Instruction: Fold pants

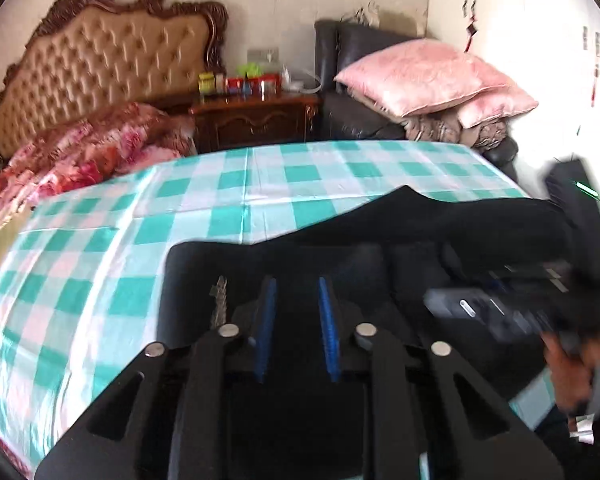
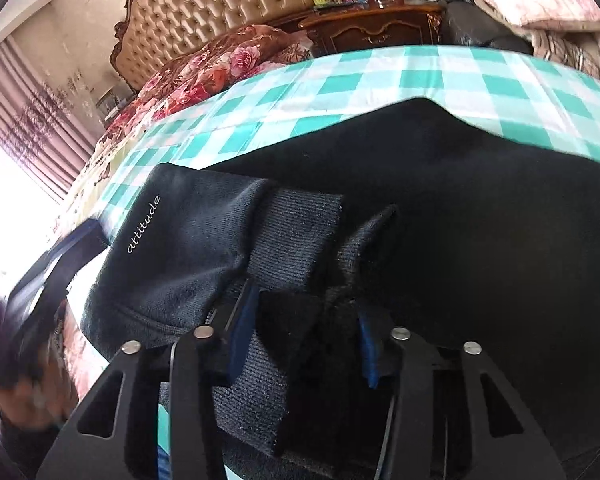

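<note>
**Both grippers low over the pants**

The dark pants (image 1: pixel 400 248) lie on the checked cloth (image 1: pixel 100 240). The left gripper (image 1: pixel 296 320) points forward over them, fingers a little apart, holding nothing. The right gripper (image 2: pixel 304 320) pinches the ribbed cuff (image 2: pixel 296 232).

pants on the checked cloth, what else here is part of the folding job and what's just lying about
Part of the job:
- black pants
- checked cloth they lie on
- left gripper, fingers open
- right gripper, cuffs between its fingers

Lying about:
- pink pillows
- floral blanket
- nightstand with small items
- tufted headboard
</note>
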Available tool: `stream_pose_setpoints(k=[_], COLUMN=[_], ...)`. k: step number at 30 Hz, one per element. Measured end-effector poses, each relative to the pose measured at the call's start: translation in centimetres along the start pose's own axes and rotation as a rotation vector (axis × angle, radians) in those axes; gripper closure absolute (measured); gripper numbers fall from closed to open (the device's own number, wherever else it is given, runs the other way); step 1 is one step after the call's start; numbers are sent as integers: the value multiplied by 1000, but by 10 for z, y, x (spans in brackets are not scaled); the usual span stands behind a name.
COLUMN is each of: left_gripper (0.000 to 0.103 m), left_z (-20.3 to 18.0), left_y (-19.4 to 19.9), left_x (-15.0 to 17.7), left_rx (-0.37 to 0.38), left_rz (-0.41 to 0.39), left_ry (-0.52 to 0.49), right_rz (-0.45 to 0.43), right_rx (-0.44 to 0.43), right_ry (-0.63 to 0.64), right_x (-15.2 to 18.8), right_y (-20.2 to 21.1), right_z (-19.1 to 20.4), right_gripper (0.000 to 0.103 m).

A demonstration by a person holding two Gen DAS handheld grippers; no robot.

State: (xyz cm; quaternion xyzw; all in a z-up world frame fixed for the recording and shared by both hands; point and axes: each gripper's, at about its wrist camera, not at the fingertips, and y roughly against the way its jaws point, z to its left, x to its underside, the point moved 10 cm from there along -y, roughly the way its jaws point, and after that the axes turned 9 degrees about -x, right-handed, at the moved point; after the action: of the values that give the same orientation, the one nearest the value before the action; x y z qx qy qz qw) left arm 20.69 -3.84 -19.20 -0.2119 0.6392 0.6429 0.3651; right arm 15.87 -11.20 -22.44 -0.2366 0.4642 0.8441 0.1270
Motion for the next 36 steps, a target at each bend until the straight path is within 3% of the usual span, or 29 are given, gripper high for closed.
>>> stream_pose_setpoints(k=[1,5,7,8,9,10,11,12,13,15,17,19,21,23,25,26,29,33,36], left_gripper=[82,82,80,74,60,54,41,29,23,9,2,2,2,3,10,19,28,28,28], left_z=[-2,-6,-6,-3,-5,-4,2,12,29,52,78,95,109,128,138,140,135,124,115], left_y=[-25,-84,-92,-90,-88,-82,-76,-66,-48,-25,-3,17,27,34,36,36,40,58,61], left_x=[-3,0,3,4,5,4,1,-5,-11,-13,-4,8,22,47,68,77,96,112,125], left_rx=[12,36,45,55,84,127,123,78,5,-49,-80,-28,33,101,202,230,325,387,458], left_rz=[76,253,272,275,276,264,239,191,120,53,13,-38,-30,25,64,79,107,96,117], left_ry=[19,85,117,128,148,190,216,235,250,293,341,345,337,418,498,515,544,504,555], right_rz=[-2,-12,-17,-17,-16,-15,-15,-14,-14,-14,-16,-22,-36,-40,-38,-35,-37,-67,-87], right_rx=[-1,-10,-10,-13,-16,-17,-18,-21,-26,-30,-30,-30,-29,-33,-27,-23,-30,-37,-23], right_ry=[2,22,37,39,35,30,27,24,19,13,11,16,21,23,25,28,29,20,33], right_x=[0,-2,-3,-3,-3,-2,-1,-1,0,1,1,0,-3,-5,-5,-6,-9,-22,-32], right_y=[1,5,7,7,7,6,6,6,7,8,8,10,14,16,17,17,22,37,45], right_z=[0,3,5,4,3,2,0,0,-1,-3,-3,0,2,4,5,6,10,12,14], right_gripper=[66,71,73,73,73,73,73,73,73,73,73,74,77,78,78,78,79,80,80])
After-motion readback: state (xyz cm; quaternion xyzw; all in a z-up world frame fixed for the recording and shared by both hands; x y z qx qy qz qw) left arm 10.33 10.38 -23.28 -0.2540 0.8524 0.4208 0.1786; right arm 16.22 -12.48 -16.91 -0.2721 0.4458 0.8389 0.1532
